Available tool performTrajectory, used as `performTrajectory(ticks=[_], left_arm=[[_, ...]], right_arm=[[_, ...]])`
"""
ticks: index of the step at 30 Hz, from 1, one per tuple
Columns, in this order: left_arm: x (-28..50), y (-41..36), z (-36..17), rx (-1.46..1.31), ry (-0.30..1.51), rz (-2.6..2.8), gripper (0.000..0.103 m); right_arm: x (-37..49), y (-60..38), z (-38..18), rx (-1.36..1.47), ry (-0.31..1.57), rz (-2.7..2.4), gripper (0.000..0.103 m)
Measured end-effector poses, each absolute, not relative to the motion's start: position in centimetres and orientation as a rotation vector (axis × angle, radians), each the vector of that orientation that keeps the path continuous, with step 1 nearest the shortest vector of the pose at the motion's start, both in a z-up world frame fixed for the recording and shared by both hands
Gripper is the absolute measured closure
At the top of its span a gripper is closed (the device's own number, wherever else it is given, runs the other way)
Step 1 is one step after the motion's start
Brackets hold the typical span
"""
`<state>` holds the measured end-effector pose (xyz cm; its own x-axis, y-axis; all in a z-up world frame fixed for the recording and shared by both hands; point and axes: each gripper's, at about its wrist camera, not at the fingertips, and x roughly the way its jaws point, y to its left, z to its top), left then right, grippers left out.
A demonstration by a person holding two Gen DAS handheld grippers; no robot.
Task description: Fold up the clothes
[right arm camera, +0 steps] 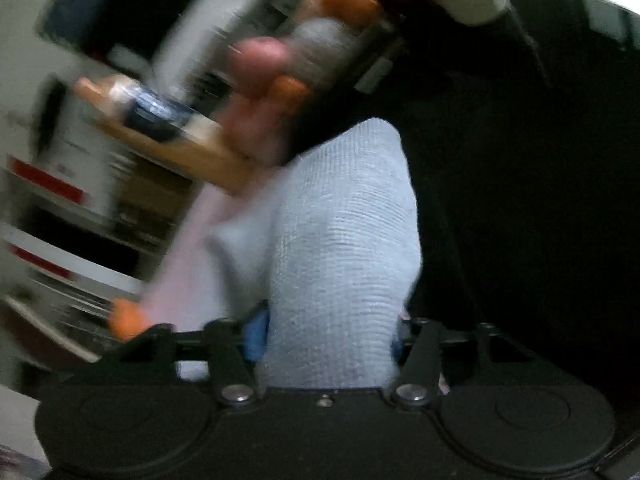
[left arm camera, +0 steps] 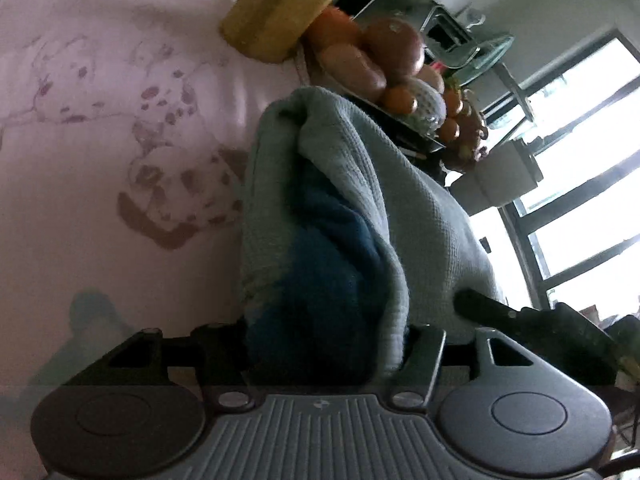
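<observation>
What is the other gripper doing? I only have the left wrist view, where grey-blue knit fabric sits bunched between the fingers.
Observer: The right gripper is shut on the grey-blue knit cloth too.
Operator: Any blur there?
Observer: Yes, its background is smeared; the cloth looks sharp.
Operator: What lies beyond the cloth there?
Observer: A wooden box holding a dark blue packet, contents my view shows and yours doesn't.

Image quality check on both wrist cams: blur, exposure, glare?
Left wrist: fairly sharp, but the window is blown out, so the backlit blue cloth sits in shadow; fisheye bends the frame edges. Right wrist: heavy motion blur on the shelves and fruit, right side near black; only the cloth in the tongs reads clearly.
</observation>
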<state>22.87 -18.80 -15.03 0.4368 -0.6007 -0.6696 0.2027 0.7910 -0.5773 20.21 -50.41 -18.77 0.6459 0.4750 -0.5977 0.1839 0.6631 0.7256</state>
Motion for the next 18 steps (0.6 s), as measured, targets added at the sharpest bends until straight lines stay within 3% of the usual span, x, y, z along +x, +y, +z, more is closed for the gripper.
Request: performTrajectory(ticks=[4, 7, 12, 14, 15, 16, 18], left_arm=[[23.0, -17.9, -15.4, -0.447, 1.023, -0.502, 0.045], [21.8, -16.7, -14.0, -0.418, 0.991, -0.513, 0.045], [19.4, -16.7, -9.6, -0.34, 0.857, -0.545, 0.045], [19.7, -17.7, -8.6, -0.328, 0.828, -0.537, 0.047], [20.1, -18.4, -8.7, -0.311, 0.833, -0.538, 0.05], [20.6, -19.3, -9.1, -0.289, 0.846, -0.539, 0.052], [21.7, -20.9, -9.9, -0.235, 0.872, -0.536, 0.067]], right_arm=[[19.6, -50.1, -17.5, 0.827, 0.875, 0.171, 0.025], [18.1, -50.0, -15.6, 0.787, 0.887, 0.105, 0.022], [12.5, -50.7, -11.0, 0.82, 0.713, 0.016, 0.01], [11.3, -50.6, -10.1, 0.855, 0.637, 0.034, 0.01], [11.3, -50.4, -10.0, 0.864, 0.613, 0.049, 0.021], [11.5, -50.1, -10.0, 0.864, 0.608, 0.065, 0.057], [12.4, -49.2, -10.5, 0.84, 0.637, 0.089, 0.082]])
